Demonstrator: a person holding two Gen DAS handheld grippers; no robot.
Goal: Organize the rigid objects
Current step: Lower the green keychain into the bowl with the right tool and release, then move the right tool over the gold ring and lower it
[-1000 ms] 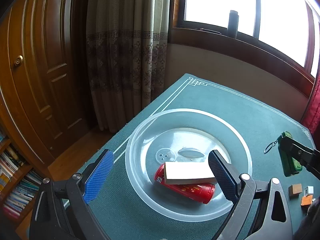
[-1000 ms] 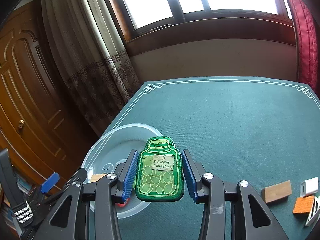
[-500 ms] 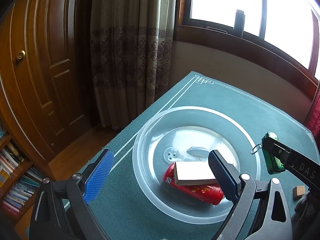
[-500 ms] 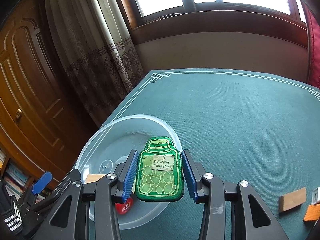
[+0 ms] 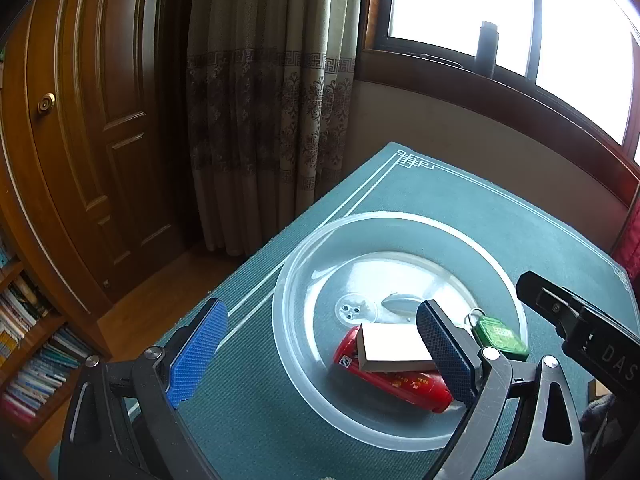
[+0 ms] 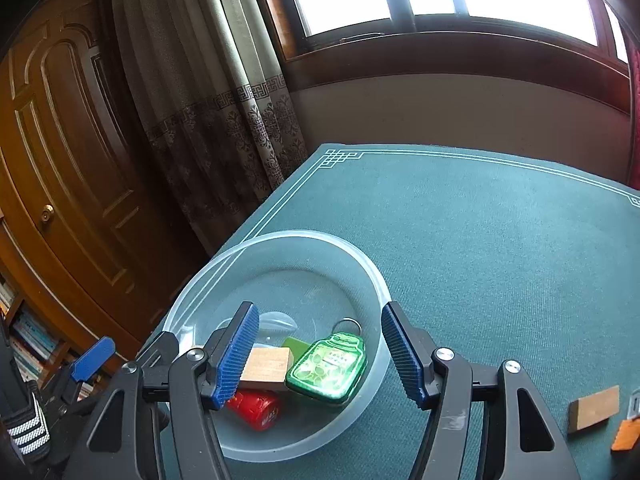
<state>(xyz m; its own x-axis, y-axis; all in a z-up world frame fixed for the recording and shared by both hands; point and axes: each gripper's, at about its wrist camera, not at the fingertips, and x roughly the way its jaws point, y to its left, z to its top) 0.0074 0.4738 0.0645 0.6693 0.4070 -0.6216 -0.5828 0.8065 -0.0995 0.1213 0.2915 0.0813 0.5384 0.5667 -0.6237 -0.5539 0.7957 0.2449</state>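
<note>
Keychain lay in the bowl; we held both grippers, left and right, spread wide at 6 o'clock.

Leaf-patterned green keychain, red can, perhaps pale wooden block, clear bowl, teal white-bordered cloth.

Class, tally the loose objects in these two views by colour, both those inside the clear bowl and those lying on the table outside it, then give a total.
Red: 1, can
Green: 1, keychain
Wood: 2, block in bowl, block on table
Orange: 1, piece
Total: 5
</note>
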